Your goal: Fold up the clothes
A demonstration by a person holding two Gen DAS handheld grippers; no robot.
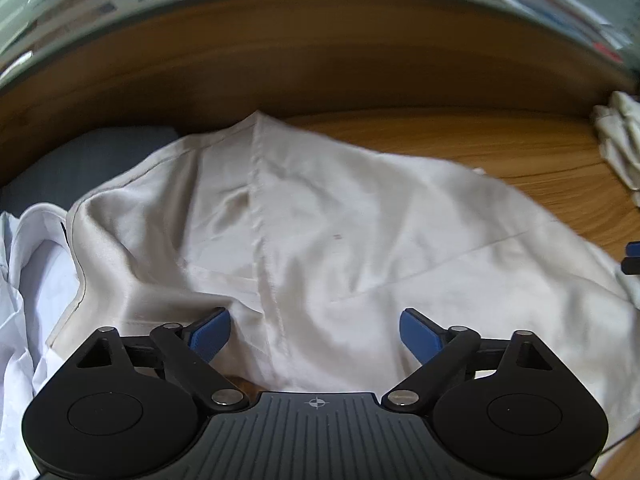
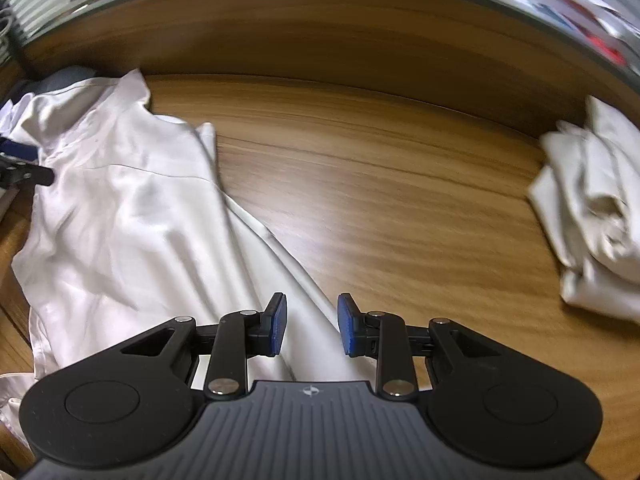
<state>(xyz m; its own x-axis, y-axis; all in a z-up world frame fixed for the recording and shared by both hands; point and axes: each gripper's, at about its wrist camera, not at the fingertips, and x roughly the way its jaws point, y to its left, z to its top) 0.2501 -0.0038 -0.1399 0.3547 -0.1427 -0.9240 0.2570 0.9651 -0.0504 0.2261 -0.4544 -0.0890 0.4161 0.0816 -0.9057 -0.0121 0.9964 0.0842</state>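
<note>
A cream-white garment point(image 1: 340, 232) lies spread and rumpled on the wooden table point(image 1: 500, 148); it also shows in the right wrist view point(image 2: 132, 216). My left gripper point(image 1: 315, 334) is open, its blue pads wide apart just above the cloth near its seam. My right gripper point(image 2: 311, 326) is open with a narrower gap, over the garment's right edge strip. Neither holds anything. The tip of the right gripper shows at the right edge of the left wrist view point(image 1: 632, 258), and the left gripper shows at the left edge of the right wrist view point(image 2: 24, 174).
A pile of folded cream cloth point(image 2: 592, 208) sits at the table's right, also seen in the left wrist view point(image 1: 620, 140). A pale blue-white shirt point(image 1: 28, 280) and dark grey fabric point(image 1: 88, 160) lie at the left. A wooden back wall point(image 2: 320, 28) borders the table.
</note>
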